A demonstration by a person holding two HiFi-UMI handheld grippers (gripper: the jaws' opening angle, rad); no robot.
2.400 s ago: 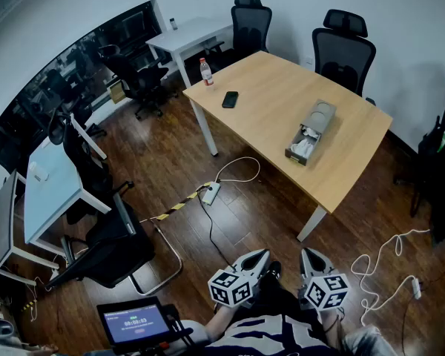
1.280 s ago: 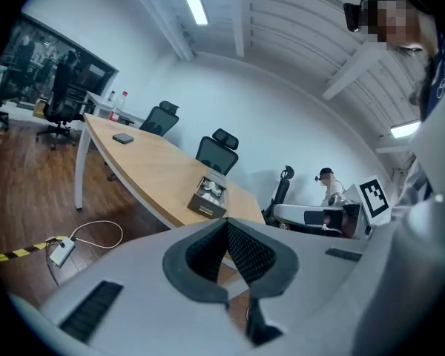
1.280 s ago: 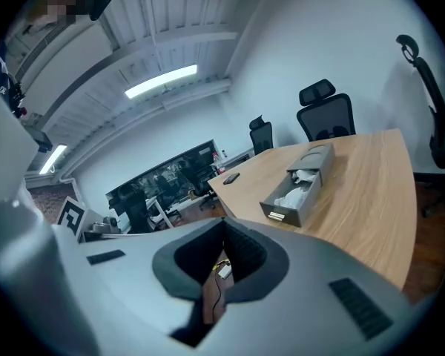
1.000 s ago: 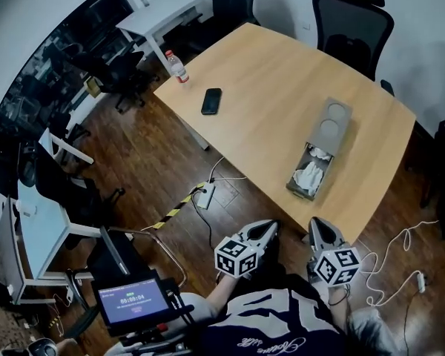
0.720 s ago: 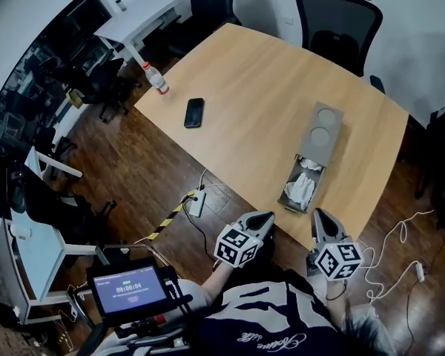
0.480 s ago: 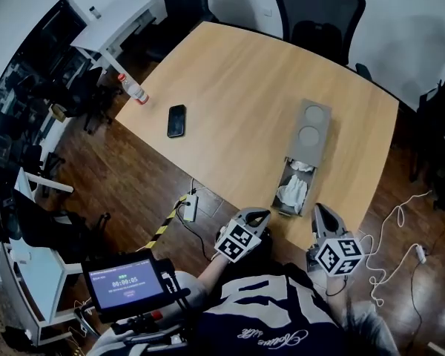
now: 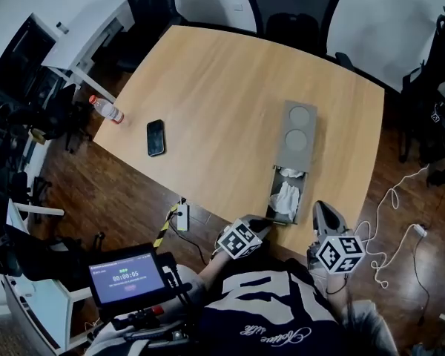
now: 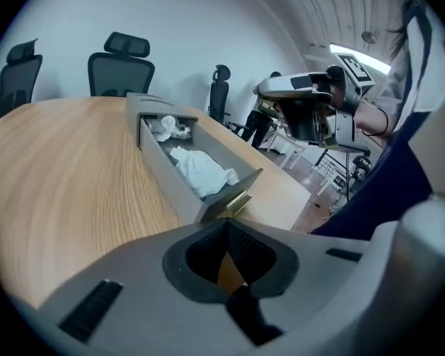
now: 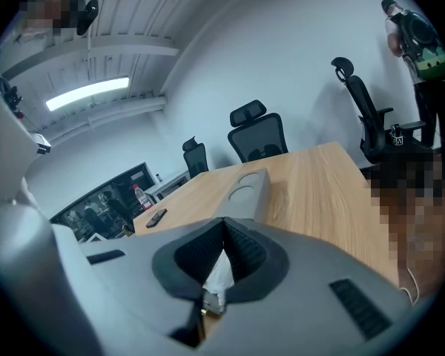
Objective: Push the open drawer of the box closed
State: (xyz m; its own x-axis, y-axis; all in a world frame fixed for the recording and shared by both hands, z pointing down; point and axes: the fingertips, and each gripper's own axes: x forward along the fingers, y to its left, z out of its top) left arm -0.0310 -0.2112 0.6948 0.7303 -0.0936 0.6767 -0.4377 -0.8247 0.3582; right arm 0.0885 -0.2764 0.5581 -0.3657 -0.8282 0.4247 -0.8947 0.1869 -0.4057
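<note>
Left gripper [image 8: 226,225] jaws pressed together, empty. Right gripper [image 9: 224,221] same, nothing pinched. Just ahead of both tips is the grey drawer [image 8: 167,173], pulled out toward them, with crumpled white cloth [image 8: 202,170] inside. Beyond it is the grey box [image 7: 297,132] on the wooden table [image 7: 208,87]. Drawer looks light and rigid and should slide easily; the box may skid. Push square-on at the front panel [image 8: 236,186], by the brass handle [image 8: 239,203].
</note>
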